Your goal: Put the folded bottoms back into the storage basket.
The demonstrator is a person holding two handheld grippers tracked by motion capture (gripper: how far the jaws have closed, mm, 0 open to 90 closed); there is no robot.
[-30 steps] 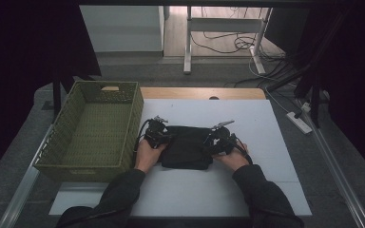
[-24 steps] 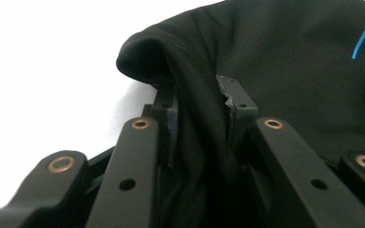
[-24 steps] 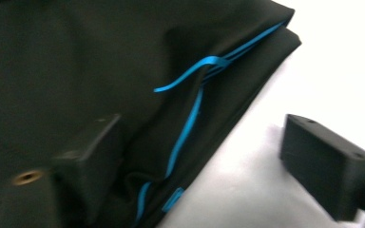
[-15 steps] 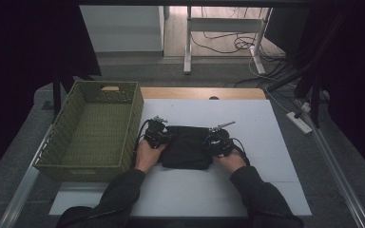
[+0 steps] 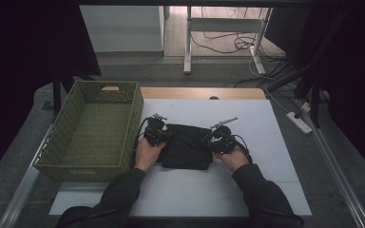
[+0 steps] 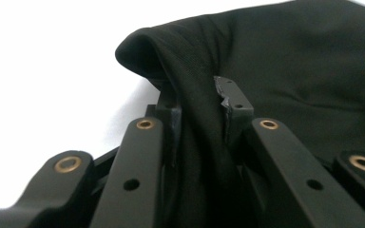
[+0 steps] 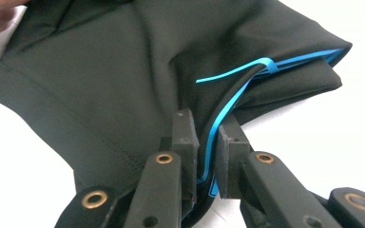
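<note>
A folded black garment (image 5: 186, 146) with blue trim lies on the white table (image 5: 247, 190) in the high view. My left gripper (image 5: 156, 132) is at the garment's left edge. In the left gripper view my left gripper (image 6: 200, 102) is shut on a raised fold of the black garment (image 6: 285, 52). My right gripper (image 5: 221, 139) is at the garment's right edge. In the right gripper view my right gripper (image 7: 204, 130) is shut on the black garment (image 7: 100, 66) at its blue-trimmed edge (image 7: 233, 95).
A green woven basket (image 5: 59, 156) stands at the table's left, close to my left hand. A wooden strip (image 5: 199, 92) runs along the table's far edge. A power strip (image 5: 299, 121) lies off the right side.
Both grippers have shifted slightly toward the near side, still holding the garment's two edges. The garment stays on the table.
</note>
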